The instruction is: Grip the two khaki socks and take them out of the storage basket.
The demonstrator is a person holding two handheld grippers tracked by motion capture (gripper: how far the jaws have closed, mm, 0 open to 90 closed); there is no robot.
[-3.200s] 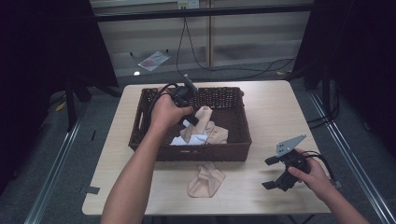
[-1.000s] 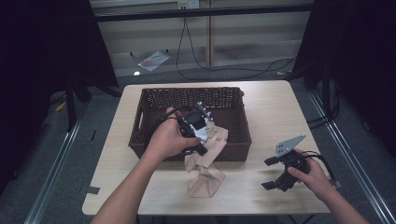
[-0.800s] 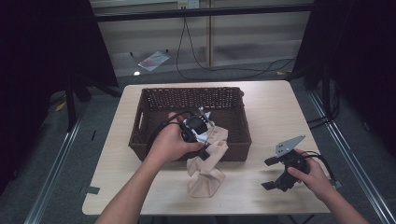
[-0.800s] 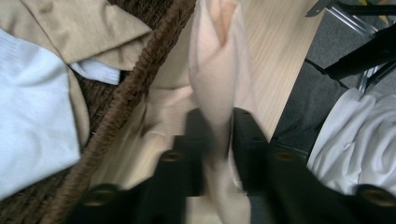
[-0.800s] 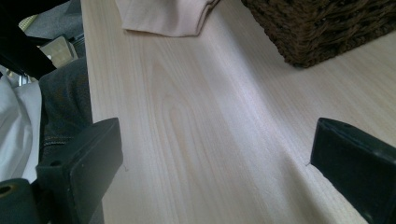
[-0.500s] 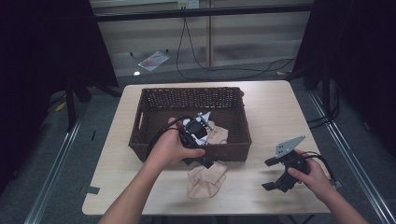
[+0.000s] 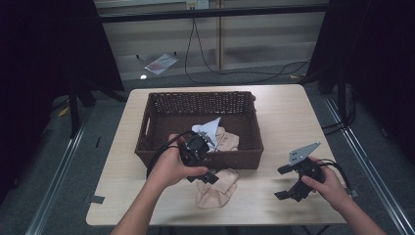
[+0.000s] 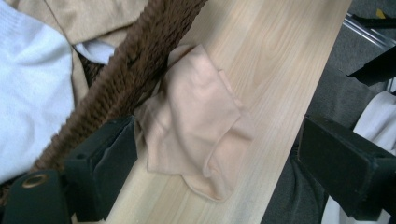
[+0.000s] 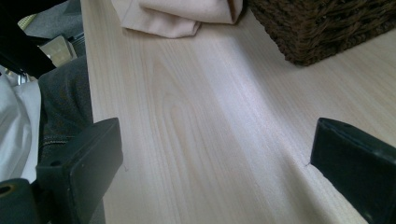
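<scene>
- High view: a light wooden table point(image 7: 293, 112) carries a dark brown wicker basket point(image 7: 161, 113). Inside the basket, near its front wall, lie beige cloth pieces point(image 7: 226, 139) and a white cloth point(image 7: 208, 128). The person's left hand holds the left gripper point(image 7: 204, 177) over the basket's front wall, pointing down at the table edge nearest the person. Below it a crumpled beige sock point(image 7: 218, 190) lies on the table, just in front of the basket. Its jaws have just been opening and stand apart, pressing on nothing. Well to the right, the right gripper point(image 7: 286, 182) rests in the person's right hand near the front right part of the table, jaws apart, with a grey three-cornered plate on top.
- Left gripper view: the two black jaws stand wide at the bottom corners. Between and beyond them the beige sock point(image 8: 198, 126) lies flat on the table point(image 8: 266, 70), loose, its edge touching the basket wall point(image 8: 140, 60). Over that wall show the white cloth point(image 8: 28, 93) and the beige cloth pieces point(image 8: 88, 18).
- Right gripper view: the jaws are spread wide with only bare table point(image 9: 205, 121) between them. Farther off lie the beige sock point(image 9: 182, 14) and a corner of the basket point(image 9: 322, 23).
</scene>
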